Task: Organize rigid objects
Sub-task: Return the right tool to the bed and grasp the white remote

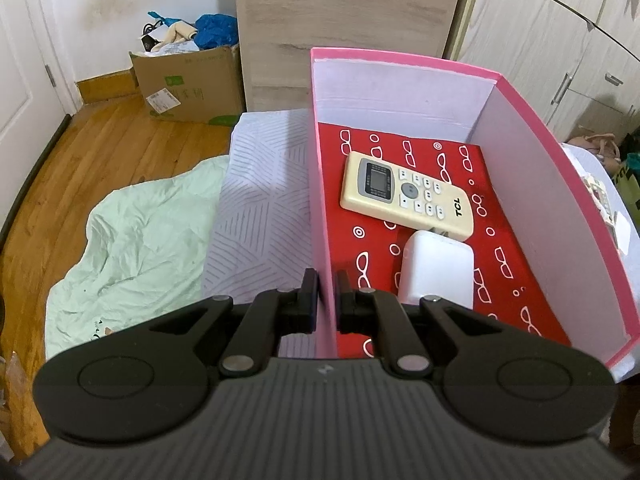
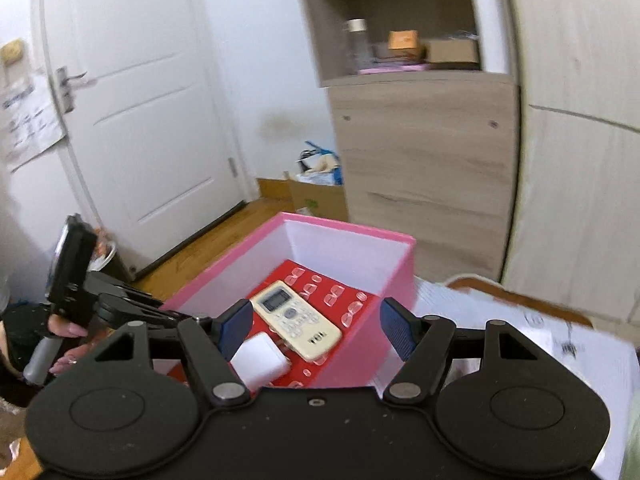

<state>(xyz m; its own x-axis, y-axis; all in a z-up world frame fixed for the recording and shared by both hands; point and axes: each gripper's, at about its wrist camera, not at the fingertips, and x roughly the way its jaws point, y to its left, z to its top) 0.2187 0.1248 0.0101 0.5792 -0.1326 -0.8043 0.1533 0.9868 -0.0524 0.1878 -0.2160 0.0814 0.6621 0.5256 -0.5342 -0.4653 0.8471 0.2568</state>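
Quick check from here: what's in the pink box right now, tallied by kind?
Inside the pink box:
Remote control: 1
White charger block: 1
Total: 2

Legible lettering: "TCL", black capitals, on the lower end of the cream remote control (image 1: 406, 194) lying in the pink box (image 1: 560, 184), centre right of the left wrist view. In the right wrist view the same mark on the remote is blurred.

Cardboard carton (image 1: 188, 88), upper left of the left wrist view: green printed characters and a white shipping label, neither readable.

Paper sheet (image 2: 28, 120) beside the door, left edge of the right wrist view: printed lines, illegible.
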